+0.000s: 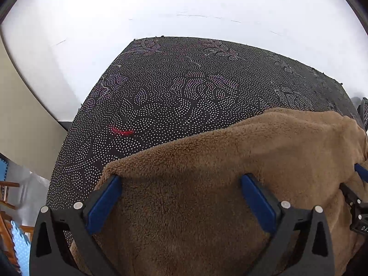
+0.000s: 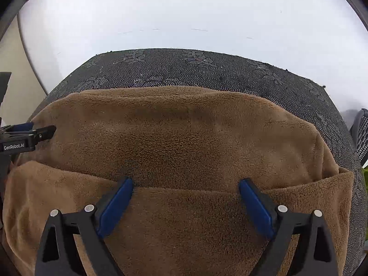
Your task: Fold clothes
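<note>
Brown fleece garment [image 2: 184,138], near edge cropped

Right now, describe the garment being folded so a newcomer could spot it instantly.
Start at the white table, then the dark dotted mat spread over it. On the mat lies the brown fleece garment, already doubled over. It is the only plush, plain tan item; the mat under it is dark and patterned.

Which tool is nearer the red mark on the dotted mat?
Left. The left tool sits over the brown fleece with the red mark just ahead on its left; the right tool is farther right, across the fleece.
</note>
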`<action>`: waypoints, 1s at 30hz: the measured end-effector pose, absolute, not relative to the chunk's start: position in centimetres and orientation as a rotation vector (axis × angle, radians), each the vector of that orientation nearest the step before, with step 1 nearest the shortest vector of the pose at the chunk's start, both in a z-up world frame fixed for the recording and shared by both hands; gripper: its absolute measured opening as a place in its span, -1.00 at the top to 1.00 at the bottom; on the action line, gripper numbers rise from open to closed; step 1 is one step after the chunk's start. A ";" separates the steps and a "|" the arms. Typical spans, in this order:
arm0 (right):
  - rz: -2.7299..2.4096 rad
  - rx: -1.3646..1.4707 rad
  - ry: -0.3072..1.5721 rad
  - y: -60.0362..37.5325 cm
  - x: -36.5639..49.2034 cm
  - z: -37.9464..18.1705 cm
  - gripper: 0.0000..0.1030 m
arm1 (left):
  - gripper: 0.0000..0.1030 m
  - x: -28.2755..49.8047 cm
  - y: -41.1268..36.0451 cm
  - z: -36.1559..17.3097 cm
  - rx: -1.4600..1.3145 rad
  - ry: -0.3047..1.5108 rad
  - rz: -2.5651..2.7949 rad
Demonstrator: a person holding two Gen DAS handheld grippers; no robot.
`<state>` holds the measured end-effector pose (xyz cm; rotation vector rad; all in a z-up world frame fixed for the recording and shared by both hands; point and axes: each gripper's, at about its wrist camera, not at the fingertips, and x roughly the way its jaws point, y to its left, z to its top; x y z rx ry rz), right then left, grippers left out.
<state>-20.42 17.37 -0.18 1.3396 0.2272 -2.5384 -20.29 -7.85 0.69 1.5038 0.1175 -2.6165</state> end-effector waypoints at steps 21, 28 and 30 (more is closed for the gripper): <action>-2.245 0.837 0.212 11.1 3.0 6.4 -0.90 | -1.00 6.5 -15.0 10.7 1.311 0.501 -2.841; -1.897 0.661 0.345 5.5 14.3 7.1 -0.90 | -1.00 14.4 -18.0 9.5 1.230 0.560 -2.756; -1.818 0.678 0.352 4.6 16.3 6.9 -0.90 | -1.00 15.4 -18.4 8.8 1.220 0.571 -2.740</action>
